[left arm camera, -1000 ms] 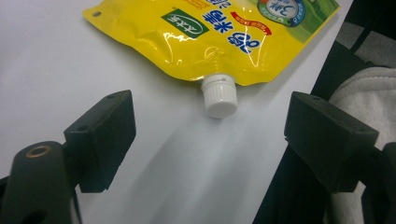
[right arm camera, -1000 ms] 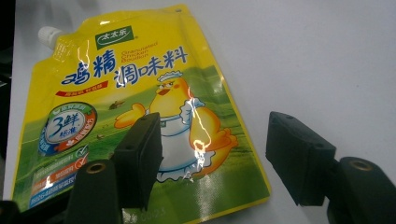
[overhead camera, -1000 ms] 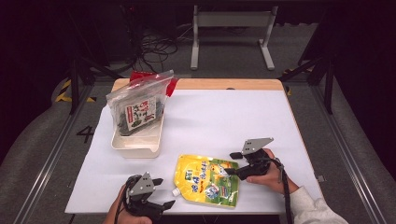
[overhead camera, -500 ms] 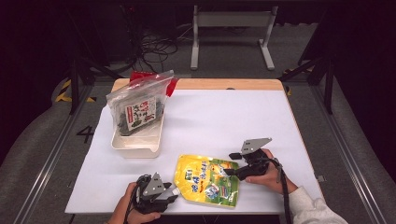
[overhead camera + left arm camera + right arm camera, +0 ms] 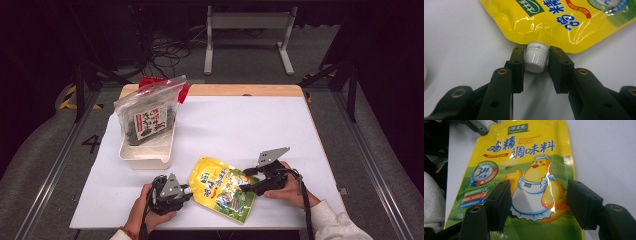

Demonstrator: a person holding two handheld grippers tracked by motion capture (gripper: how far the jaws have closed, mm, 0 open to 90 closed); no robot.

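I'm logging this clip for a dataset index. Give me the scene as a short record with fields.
surface: white table
pouch: yellow spouted pouch lying flat near the front edge
cap: white ribbed cap between the left gripper jaws
right gripper: jaws open, either side of the pouch's body
tray: white tray at left, holding a clear zip bag

The white table (image 5: 240, 125) is evenly and brightly lit from above, while the floor and far surroundings fall into deep dark. Glare streaks the glossy yellow seasoning pouch (image 5: 524, 170) in both gripper views, strongest near its white cap (image 5: 535, 56). The near black jaws are soft and out of focus, with faint shadows beneath.
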